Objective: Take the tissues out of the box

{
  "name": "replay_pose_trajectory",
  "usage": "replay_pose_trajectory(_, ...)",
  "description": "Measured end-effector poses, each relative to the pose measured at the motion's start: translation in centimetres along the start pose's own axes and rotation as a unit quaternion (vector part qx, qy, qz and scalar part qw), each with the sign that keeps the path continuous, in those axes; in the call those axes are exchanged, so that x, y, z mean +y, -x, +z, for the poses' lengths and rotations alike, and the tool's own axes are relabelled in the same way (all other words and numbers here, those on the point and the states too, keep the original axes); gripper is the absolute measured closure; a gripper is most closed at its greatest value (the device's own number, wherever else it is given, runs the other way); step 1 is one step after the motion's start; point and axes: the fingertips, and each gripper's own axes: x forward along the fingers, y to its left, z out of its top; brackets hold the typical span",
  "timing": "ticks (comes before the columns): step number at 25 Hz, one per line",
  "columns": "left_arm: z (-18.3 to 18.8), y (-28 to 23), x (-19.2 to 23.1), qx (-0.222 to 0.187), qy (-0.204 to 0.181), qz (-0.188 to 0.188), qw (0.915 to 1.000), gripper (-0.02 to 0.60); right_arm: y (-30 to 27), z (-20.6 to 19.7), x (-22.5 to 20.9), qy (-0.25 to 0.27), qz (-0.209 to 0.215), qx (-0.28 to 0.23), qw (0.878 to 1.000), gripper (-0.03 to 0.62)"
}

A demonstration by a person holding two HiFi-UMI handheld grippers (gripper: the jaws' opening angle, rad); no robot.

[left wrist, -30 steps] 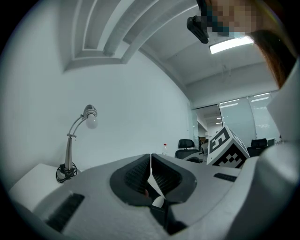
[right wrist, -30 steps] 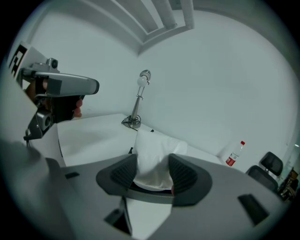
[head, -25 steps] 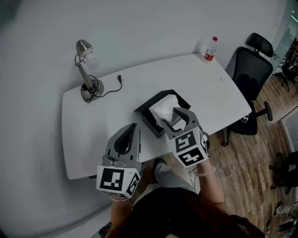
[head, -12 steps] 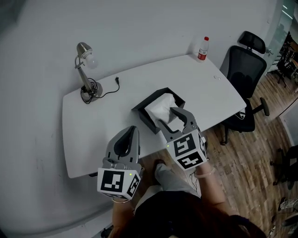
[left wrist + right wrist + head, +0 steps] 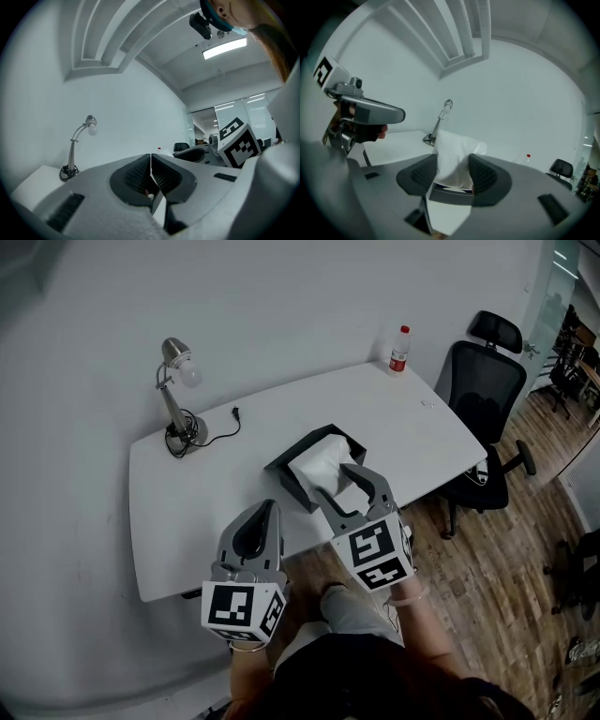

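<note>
R claw [image 5: 334, 480] spread wide, not clamping. White tissue [image 5: 315, 457] stands up betw its jaw tips, bottom sitting in black box [image 5: 283, 476] just below and ahead. L claw [image 5: 269, 510] clenched tight, empty, beside R claw, over near counter [image 5: 187, 521] edge, short of box.

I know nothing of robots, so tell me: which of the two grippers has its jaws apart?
The right gripper, nearest the black tissue box: its jaws stand apart, framing the white tissue. The left gripper has its jaws pressed together.
</note>
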Motion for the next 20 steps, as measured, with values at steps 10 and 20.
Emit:
replay_pose_trajectory(10,0.4,0.7,0.1,-0.009,0.008,0.019,0.9997,0.555,1.0,0.8,0.1,-0.021,0.004,-0.036,0.999,0.368)
replay_pose_trajectory(20,0.9,0.7,-2.9,-0.012,0.002,0.032,0.9994,0.555,4.0,0.9,-1.5,-0.018,0.008,-0.063,0.998,0.37)
